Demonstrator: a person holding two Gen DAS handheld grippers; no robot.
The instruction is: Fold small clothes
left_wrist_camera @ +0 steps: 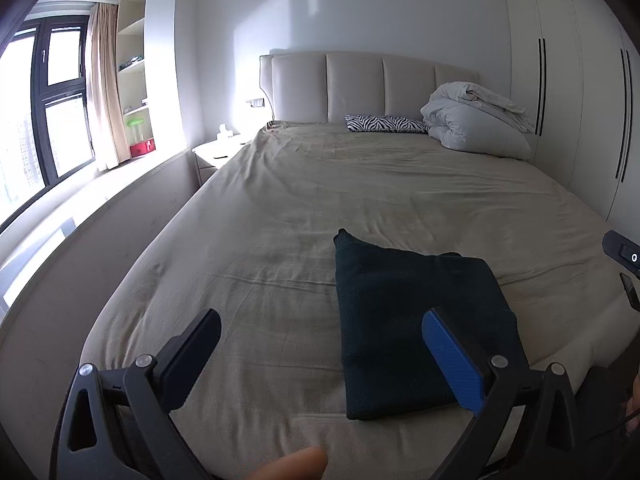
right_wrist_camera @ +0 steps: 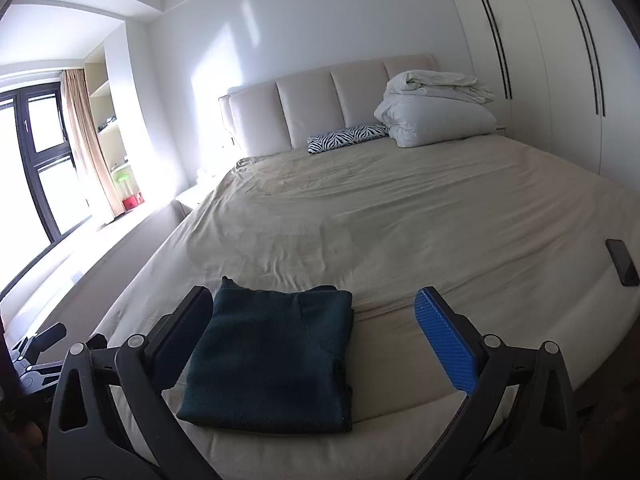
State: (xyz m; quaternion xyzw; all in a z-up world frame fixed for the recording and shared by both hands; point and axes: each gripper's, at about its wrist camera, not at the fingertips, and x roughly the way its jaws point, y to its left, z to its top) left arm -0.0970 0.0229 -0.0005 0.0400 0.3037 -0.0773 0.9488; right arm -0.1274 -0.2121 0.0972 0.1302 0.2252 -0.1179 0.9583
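A dark teal knit garment (left_wrist_camera: pixel 416 320) lies folded into a flat rectangle near the foot of the bed (left_wrist_camera: pixel 320 208). It also shows in the right wrist view (right_wrist_camera: pixel 272 360). My left gripper (left_wrist_camera: pixel 322 322) is open and empty, just left of the garment, its blue finger pad over the garment's right half. My right gripper (right_wrist_camera: pixel 314 304) is open and empty, held above the bed with the garment between its left finger and the middle. Part of the right gripper (left_wrist_camera: pixel 624 256) shows at the right edge of the left wrist view.
A beige sheet covers the bed (right_wrist_camera: pixel 400 208). A zebra pillow (right_wrist_camera: pixel 346 138) and a bundled white duvet (right_wrist_camera: pixel 436 110) lie at the headboard. A black phone (right_wrist_camera: pixel 622 262) lies on the bed's right edge. Wardrobe doors (right_wrist_camera: pixel 560 60) stand right; a window (left_wrist_camera: pixel 44 120) left.
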